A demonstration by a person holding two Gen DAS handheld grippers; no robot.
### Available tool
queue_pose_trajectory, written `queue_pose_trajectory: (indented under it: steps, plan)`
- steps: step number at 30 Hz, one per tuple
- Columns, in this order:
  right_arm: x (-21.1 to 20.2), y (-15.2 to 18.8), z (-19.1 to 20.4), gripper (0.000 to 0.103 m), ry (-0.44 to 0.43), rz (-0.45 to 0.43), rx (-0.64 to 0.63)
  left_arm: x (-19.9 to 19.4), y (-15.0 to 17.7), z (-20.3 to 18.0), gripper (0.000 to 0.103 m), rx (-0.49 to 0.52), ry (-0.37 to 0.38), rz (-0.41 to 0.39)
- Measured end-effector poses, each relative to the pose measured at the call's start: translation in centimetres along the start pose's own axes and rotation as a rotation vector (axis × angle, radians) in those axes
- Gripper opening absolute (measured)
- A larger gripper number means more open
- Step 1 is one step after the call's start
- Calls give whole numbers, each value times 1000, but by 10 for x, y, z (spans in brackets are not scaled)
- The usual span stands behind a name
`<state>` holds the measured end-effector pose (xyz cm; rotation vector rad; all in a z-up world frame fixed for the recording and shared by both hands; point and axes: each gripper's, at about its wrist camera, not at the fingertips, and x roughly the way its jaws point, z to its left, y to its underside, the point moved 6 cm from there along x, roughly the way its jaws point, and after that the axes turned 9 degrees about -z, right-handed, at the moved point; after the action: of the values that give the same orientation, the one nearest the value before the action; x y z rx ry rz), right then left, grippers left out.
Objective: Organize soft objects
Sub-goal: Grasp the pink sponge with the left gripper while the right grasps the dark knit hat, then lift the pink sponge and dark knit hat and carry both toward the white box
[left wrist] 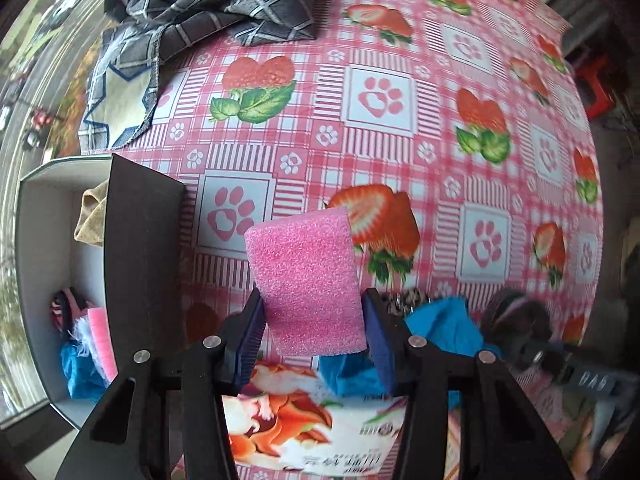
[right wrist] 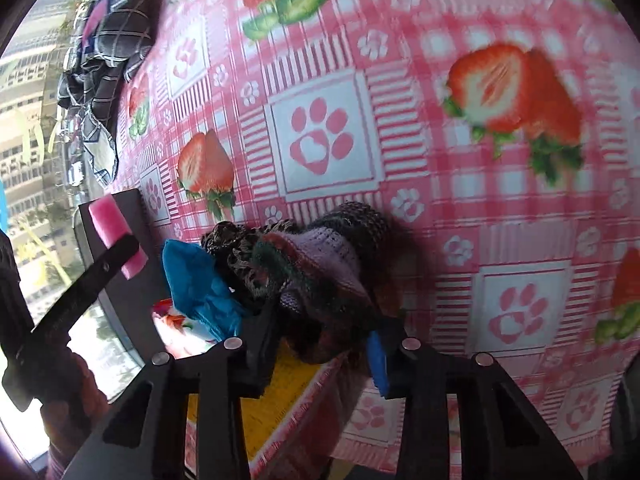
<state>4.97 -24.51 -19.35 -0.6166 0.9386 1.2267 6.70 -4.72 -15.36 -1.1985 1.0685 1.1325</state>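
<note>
While the left gripper (left wrist: 314, 332) is clamped on a pink sponge (left wrist: 306, 280), a knitted cloth (right wrist: 320, 276) is pinched by the right gripper (right wrist: 326, 356).

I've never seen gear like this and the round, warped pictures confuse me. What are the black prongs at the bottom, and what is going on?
A person holds a two-finger gripper in each hand; a fisheye camera on each looks along its fingers. The left gripper is pinching a pink sponge. The right gripper is closed on a knitted cloth, beside a blue cloth. All this is above a strawberry-print tablecloth. A box at the table's edge already holds soft items, and plaid cloths lie further back.
</note>
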Motion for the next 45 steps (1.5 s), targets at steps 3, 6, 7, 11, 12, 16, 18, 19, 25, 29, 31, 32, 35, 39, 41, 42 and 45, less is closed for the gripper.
queue_pose_trajectory:
  steps: [3,6,7,11,12,16,18,19,25,29,31,32,35,39,41,42,45]
  plan:
    - [-20,0,-6,39,5,-65,16,15,4,10,52,46,6,-19]
    - [-40,3,-11,39,53,-129,-3,14,12,10,52,90,18,-34]
    - [-46,5,-11,39,71,-150,-14,19,14,9,52,102,22,-37]
    - [-65,17,-16,39,121,-203,-32,26,19,-2,52,163,30,-56]
    - [-68,22,-17,39,129,-211,-29,23,24,-3,52,180,36,-60]
    - [-77,44,-23,39,151,-234,-9,16,38,-1,52,223,51,-69]
    - [-81,56,-24,39,155,-242,8,11,47,1,52,247,59,-73]
    - [-84,63,-25,39,157,-249,19,9,50,2,52,254,63,-75]
    - [-102,93,-15,39,160,-291,52,-7,70,12,52,293,88,-102]
    - [-109,110,-2,39,160,-309,47,-16,76,21,52,292,102,-124]
    - [-112,121,8,39,159,-315,37,-23,77,27,52,285,110,-144]
    - [-113,125,12,39,159,-319,32,-25,77,30,52,282,112,-151]
    - [-115,135,30,39,160,-336,7,-34,78,39,52,265,120,-179]
    - [-120,142,52,39,164,-358,-36,-44,81,53,52,237,129,-207]
    - [-120,144,63,39,169,-364,-59,-48,83,62,52,218,130,-218]
    - [-120,145,69,39,171,-367,-72,-51,84,68,52,202,131,-226]
    - [-118,147,86,39,168,-366,-109,-55,86,85,52,158,130,-240]
